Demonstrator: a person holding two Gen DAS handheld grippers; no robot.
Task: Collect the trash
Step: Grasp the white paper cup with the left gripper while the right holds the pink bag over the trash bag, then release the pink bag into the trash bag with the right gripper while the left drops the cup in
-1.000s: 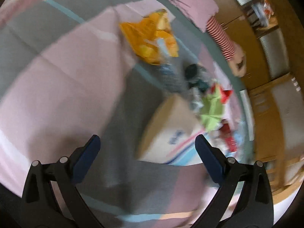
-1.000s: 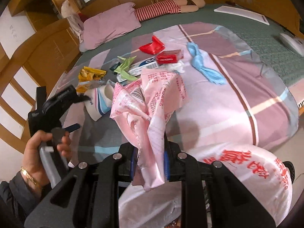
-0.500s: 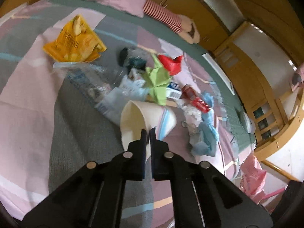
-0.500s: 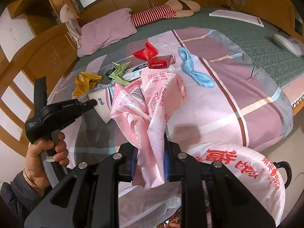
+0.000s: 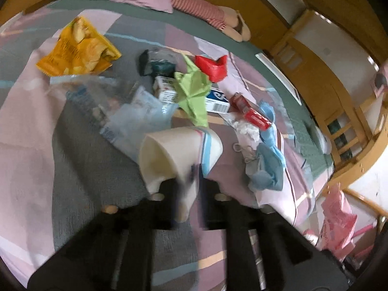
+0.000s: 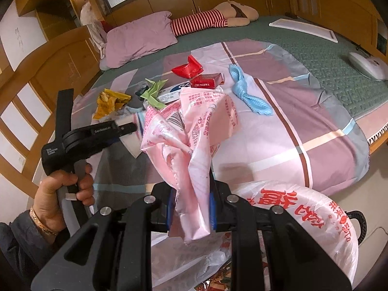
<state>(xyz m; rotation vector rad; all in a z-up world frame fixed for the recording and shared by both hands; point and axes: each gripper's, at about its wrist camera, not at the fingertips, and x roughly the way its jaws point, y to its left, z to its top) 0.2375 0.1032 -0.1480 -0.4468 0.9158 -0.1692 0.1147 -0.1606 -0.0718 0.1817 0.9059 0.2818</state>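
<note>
My left gripper (image 5: 189, 184) is shut on the rim of a white paper cup (image 5: 179, 150) with blue and red stripes, holding it over the bed. It also shows in the right wrist view (image 6: 128, 128). My right gripper (image 6: 191, 208) is shut on the edge of a pink plastic bag (image 6: 191, 131), held up near the bed's edge. Trash lies on the bed: a yellow snack wrapper (image 5: 77, 48), green folded paper (image 5: 194, 89), red wrapper (image 5: 213, 66), red cigarette pack (image 6: 207, 81), blue cloth (image 6: 249, 92), clear plastic bags (image 5: 135, 116).
A pink pillow (image 6: 140, 38) and a striped stuffed toy (image 6: 213, 19) lie at the bed's far side. A white bag with red print (image 6: 298, 218) hangs below my right gripper. Wooden bed rails (image 6: 29, 92) stand at the left. A white device (image 6: 368, 65) lies at the right.
My left gripper closed on the paper cup's rim and has lifted it slightly. The right gripper keeps holding the pink bag, almost still.
</note>
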